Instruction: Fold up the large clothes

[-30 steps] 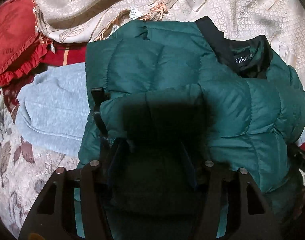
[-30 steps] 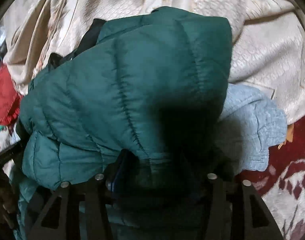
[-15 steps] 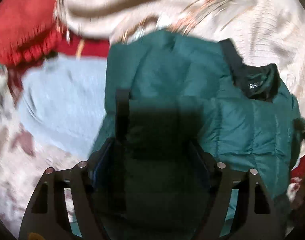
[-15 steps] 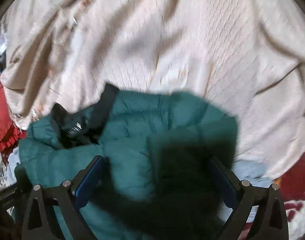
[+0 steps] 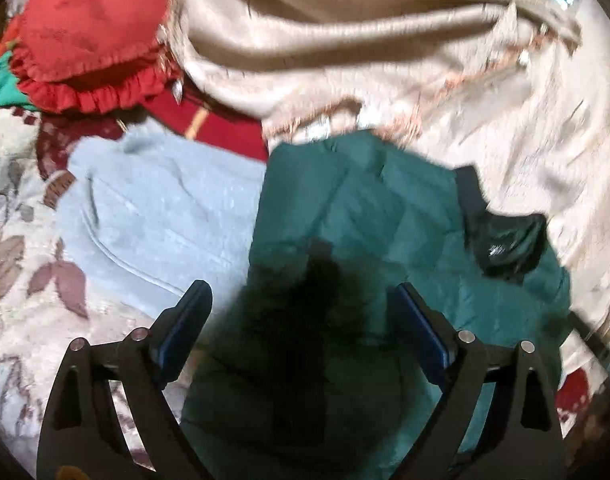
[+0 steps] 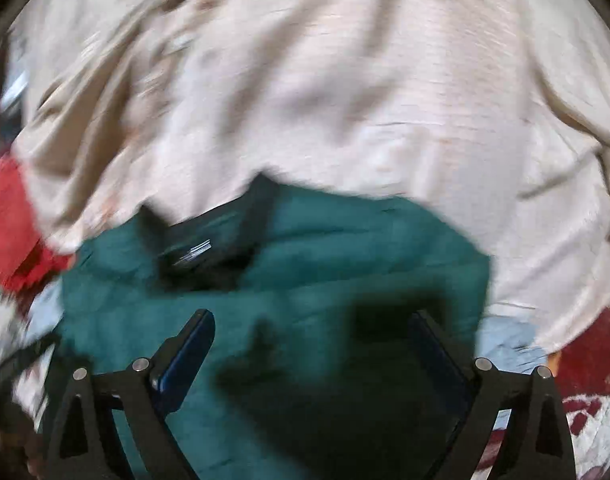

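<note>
Left gripper (image 5: 301, 300) spread wide, gripping nothing; right gripper (image 6: 311, 328) likewise. Both hang over the folded dark-green quilted puffer jacket (image 5: 357, 208) (black collar facing away). Pale-blue fleece garment (image 5: 157, 216) to the left tong's left, cream patterned blanket (image 6: 345, 80) beyond. Versus 1 s ago: both let go and pulled back. Containers: none visible.

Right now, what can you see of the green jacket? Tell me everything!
The green jacket is puffy and quilted, of smooth, slightly shiny fabric. Its black collar has a small white label inside. It lies folded into a compact bundle, collar on top. One side rests on a light blue garment; the far edge touches a cream cloth. Both grippers, left and right, are open above it, gripping nothing. The pictures are blurry, so the stitching is hard to make out.
</note>
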A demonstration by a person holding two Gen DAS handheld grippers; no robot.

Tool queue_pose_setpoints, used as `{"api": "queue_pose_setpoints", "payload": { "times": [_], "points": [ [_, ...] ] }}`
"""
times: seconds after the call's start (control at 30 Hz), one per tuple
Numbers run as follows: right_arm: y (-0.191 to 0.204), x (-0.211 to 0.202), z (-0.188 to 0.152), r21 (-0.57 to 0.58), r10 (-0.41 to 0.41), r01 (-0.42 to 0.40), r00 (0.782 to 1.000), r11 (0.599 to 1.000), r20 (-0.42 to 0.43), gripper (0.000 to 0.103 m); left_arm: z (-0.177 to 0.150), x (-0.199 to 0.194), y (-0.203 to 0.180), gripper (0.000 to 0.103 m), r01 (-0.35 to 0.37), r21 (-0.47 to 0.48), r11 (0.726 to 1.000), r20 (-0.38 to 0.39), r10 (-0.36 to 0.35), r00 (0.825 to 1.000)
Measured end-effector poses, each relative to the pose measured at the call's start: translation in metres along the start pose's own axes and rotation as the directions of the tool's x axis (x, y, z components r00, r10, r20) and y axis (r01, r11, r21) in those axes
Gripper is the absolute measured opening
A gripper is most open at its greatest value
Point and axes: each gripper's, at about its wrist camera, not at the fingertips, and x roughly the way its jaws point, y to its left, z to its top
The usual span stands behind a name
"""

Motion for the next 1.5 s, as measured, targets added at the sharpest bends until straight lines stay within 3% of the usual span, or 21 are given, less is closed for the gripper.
{"api": "queue_pose_setpoints", "payload": {
  "times": [0.1,0.17,0.2,0.3,0.33,0.37,0.47,0.8,0.9,0.97,1.0,1.03,1.07,1.13,1.23,1.33,1.43,1.5],
  "points": [
    [0.029,0.025,-0.021,-0.077,-0.03,0.022,0.995,0.997,-0.098,0.096,-0.004,-0.016,-0.021,0.089,0.053,0.09,0.995,0.051,-0.057,0.997],
    [0.036,0.046,-0.037,-0.099,-0.076,0.061,0.984,0.993,-0.163,0.099,-0.011,-0.015,-0.044,0.088,0.118,0.207,0.971,0.026,-0.126,0.992],
    [0.036,0.051,-0.041,-0.094,-0.08,0.065,0.984,0.993,-0.157,0.103,-0.015,-0.01,-0.053,0.088,0.121,0.257,0.959,0.001,-0.125,0.992],
    [0.031,0.054,-0.045,-0.068,-0.059,0.051,0.991,0.996,-0.124,0.103,-0.03,0.026,-0.064,0.088,0.017,0.353,0.936,-0.108,0.023,0.994],
    [0.029,0.053,-0.049,-0.062,-0.054,0.047,0.992,0.997,-0.117,0.103,-0.032,0.043,-0.057,0.088,0.001,0.328,0.945,-0.174,0.06,0.983],
    [0.022,0.049,-0.055,-0.064,-0.054,0.048,0.993,0.997,-0.109,0.103,-0.03,0.047,-0.05,0.09,0.023,0.281,0.959,-0.201,0.036,0.979],
    [0.022,0.051,-0.056,-0.065,-0.055,0.05,0.996,0.997,-0.077,0.103,-0.023,0.048,-0.038,0.09,0.058,0.207,0.977,-0.216,-0.012,0.976],
    [0.022,0.041,-0.053,-0.067,-0.062,0.056,0.995,0.996,-0.078,0.103,-0.029,0.052,-0.051,0.102,0.04,0.25,0.967,-0.22,0.016,0.975],
    [0.029,0.028,-0.037,-0.075,-0.054,0.051,0.998,0.996,-0.036,0.103,-0.023,0.027,-0.057,0.093,-0.012,0.237,0.971,-0.136,0.046,0.99],
    [0.023,0.01,-0.03,-0.05,-0.067,0.068,0.998,0.996,0.02,0.103,-0.014,0.001,-0.059,0.093,-0.007,0.228,0.974,-0.014,0.01,1.0],
    [0.019,0.007,-0.03,-0.028,-0.063,0.064,0.998,0.998,0.02,0.103,-0.013,-0.002,-0.062,0.093,-0.001,0.232,0.973,-0.006,0.003,1.0],
    [0.015,0.01,-0.032,-0.017,-0.059,0.059,0.998,0.998,-0.007,0.103,-0.014,0.002,-0.065,0.093,0.007,0.242,0.97,-0.03,0.0,1.0],
    [0.011,0.021,-0.037,-0.012,-0.057,0.057,0.996,0.998,-0.065,0.103,-0.02,0.015,-0.069,0.093,0.026,0.261,0.965,-0.103,0.001,0.995],
    [0.004,0.042,-0.047,-0.002,-0.038,0.038,0.982,0.999,-0.184,0.103,-0.035,0.04,-0.07,0.094,0.025,0.294,0.955,-0.222,0.042,0.974],
    [-0.004,0.019,-0.035,0.034,-0.019,0.024,0.99,0.999,-0.143,0.103,-0.031,0.039,-0.069,0.094,0.026,0.282,0.959,-0.229,0.04,0.973],
    [-0.016,-0.037,-0.025,0.056,-0.012,0.017,0.997,0.998,-0.08,0.103,-0.018,0.012,-0.059,0.094,0.015,0.243,0.97,-0.191,0.032,0.981],
    [-0.035,-0.109,-0.044,0.06,-0.018,0.018,1.0,0.998,-0.004,0.103,-0.016,-0.033,-0.034,0.094,0.03,0.213,0.977,-0.152,0.003,0.988],
    [-0.052,-0.142,-0.069,0.084,-0.018,0.017,1.0,0.996,0.006,0.103,-0.022,-0.06,-0.018,0.094,0.032,0.244,0.969,-0.139,0.002,0.99]
  ]
}}
